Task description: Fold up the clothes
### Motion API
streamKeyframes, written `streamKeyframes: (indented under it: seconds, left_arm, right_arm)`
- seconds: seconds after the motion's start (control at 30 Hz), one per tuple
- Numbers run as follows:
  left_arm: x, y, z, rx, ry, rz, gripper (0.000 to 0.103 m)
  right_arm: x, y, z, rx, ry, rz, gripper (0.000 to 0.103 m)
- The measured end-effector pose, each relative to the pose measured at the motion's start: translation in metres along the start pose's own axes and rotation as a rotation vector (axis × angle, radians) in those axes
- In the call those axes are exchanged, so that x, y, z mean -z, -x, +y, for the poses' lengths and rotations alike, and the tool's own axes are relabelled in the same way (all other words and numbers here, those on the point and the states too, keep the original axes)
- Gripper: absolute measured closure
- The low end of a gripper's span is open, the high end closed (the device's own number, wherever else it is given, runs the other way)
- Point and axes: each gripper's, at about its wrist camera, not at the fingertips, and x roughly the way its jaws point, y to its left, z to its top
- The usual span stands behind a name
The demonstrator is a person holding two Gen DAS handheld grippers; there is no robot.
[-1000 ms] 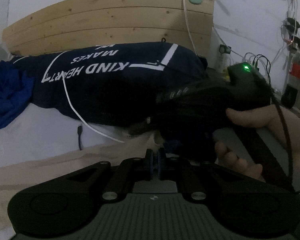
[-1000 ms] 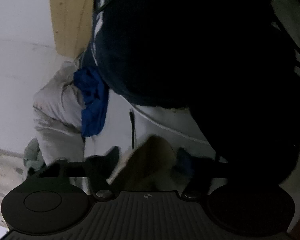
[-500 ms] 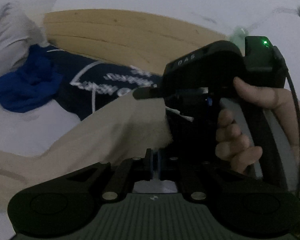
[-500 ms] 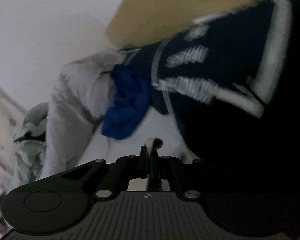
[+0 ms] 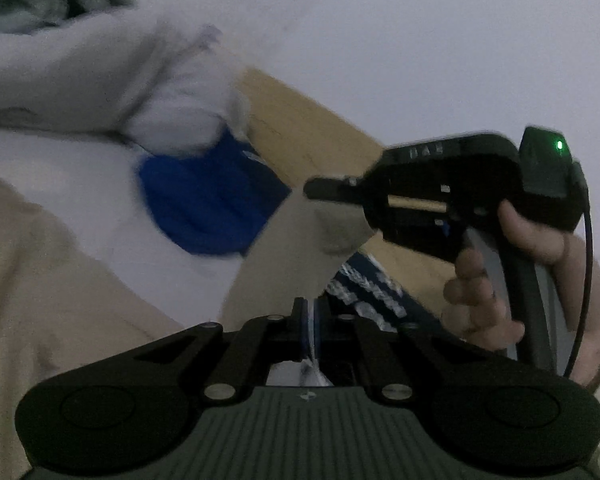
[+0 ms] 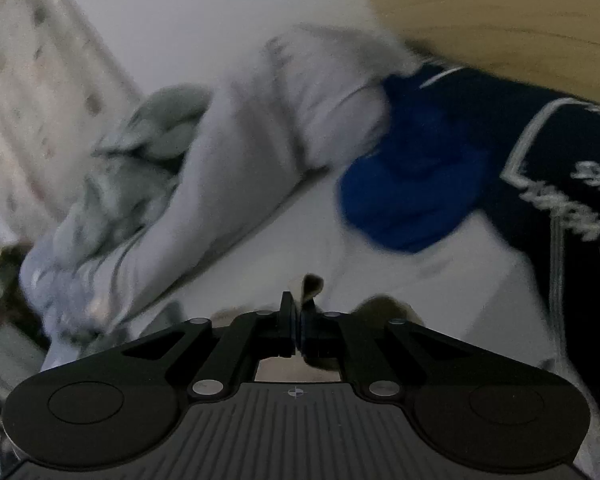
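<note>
Nearest the left wrist camera, the left gripper (image 5: 309,320) has its jaws pressed together on an edge of the beige garment (image 5: 276,248), with a sliver of pale fabric showing between the blue pads. From there the cloth rises in a taut band to the right gripper (image 5: 320,191), whose fingers are pinched shut on another part of the same edge; a hand (image 5: 512,276) wraps its handle, and a green light (image 5: 559,145) glows on its body. More of the garment spreads slack at the lower left, lying on the white bed sheet (image 5: 80,160).

In the right wrist view, the right gripper (image 6: 297,320) is likewise clamped shut, with a small fold of the beige garment (image 6: 311,286) sticking up past its fingertips.

Beyond the grippers, a crumpled blue cloth (image 6: 412,192) lies on the sheet, touching a navy pillow (image 6: 548,168) with white lettering. A pale grey garment (image 6: 260,140) is heaped beside the blue one. Farthest back stand the wooden headboard (image 6: 512,28) and a white wall (image 5: 380,32).
</note>
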Motion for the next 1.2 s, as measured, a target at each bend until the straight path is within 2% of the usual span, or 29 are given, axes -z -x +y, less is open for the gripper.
streamKeyframes:
  seconds: [0.17, 0.2, 0.23, 0.37, 0.47, 0.57, 0.6, 0.63, 0.7, 0.8, 0.97, 1.07, 1.17, 1.2]
  left_arm:
    - [-0.005, 0.065, 0.012, -0.103, -0.144, -0.087, 0.092]
    - [-0.004, 0.075, 0.010, -0.119, -0.177, -0.103, 0.083]
    - [-0.001, 0.082, 0.008, -0.130, -0.198, -0.113, 0.078]
    - [0.012, 0.098, -0.006, -0.152, -0.308, -0.118, 0.076]
    - [0.027, 0.100, -0.026, -0.166, -0.407, -0.138, 0.071]
    - [0.042, 0.105, -0.048, -0.193, -0.484, -0.193, 0.059]
    - [0.047, 0.107, -0.054, -0.209, -0.511, -0.217, 0.051]
    - [0.053, 0.111, -0.062, -0.221, -0.533, -0.240, 0.045]
    - [0.064, 0.117, -0.077, -0.246, -0.576, -0.284, 0.043]
    - [0.077, 0.115, -0.094, -0.300, -0.638, -0.326, 0.031]
    - [0.086, 0.096, -0.109, -0.424, -0.695, -0.370, 0.030]
    - [0.082, 0.085, -0.106, -0.450, -0.678, -0.351, 0.032]
    - [0.078, 0.084, -0.102, -0.459, -0.656, -0.329, 0.056]
    - [0.077, 0.084, -0.101, -0.461, -0.649, -0.322, 0.067]
  right_arm:
    - [0.016, -0.012, 0.099, -0.022, 0.151, 0.060, 0.100]
    - [0.018, -0.009, 0.114, -0.013, 0.180, 0.063, 0.100]
    - [0.021, -0.006, 0.130, -0.003, 0.210, 0.066, 0.100]
    - [0.039, 0.016, 0.182, 0.063, 0.387, 0.089, 0.100]
    - [0.047, 0.035, 0.201, 0.098, 0.442, 0.142, 0.100]
    - [0.057, 0.051, 0.214, 0.151, 0.500, 0.167, 0.100]
    - [0.060, 0.054, 0.217, 0.163, 0.513, 0.173, 0.100]
    - [0.063, 0.055, 0.220, 0.177, 0.514, 0.174, 0.100]
    - [0.068, 0.058, 0.225, 0.196, 0.512, 0.177, 0.100]
    - [0.074, 0.058, 0.226, 0.217, 0.478, 0.172, 0.100]
    - [0.081, 0.059, 0.228, 0.237, 0.441, 0.177, 0.100]
    - [0.084, 0.059, 0.230, 0.240, 0.439, 0.187, 0.100]
    - [0.086, 0.058, 0.231, 0.241, 0.446, 0.198, 0.100]
    - [0.086, 0.057, 0.232, 0.242, 0.448, 0.202, 0.100]
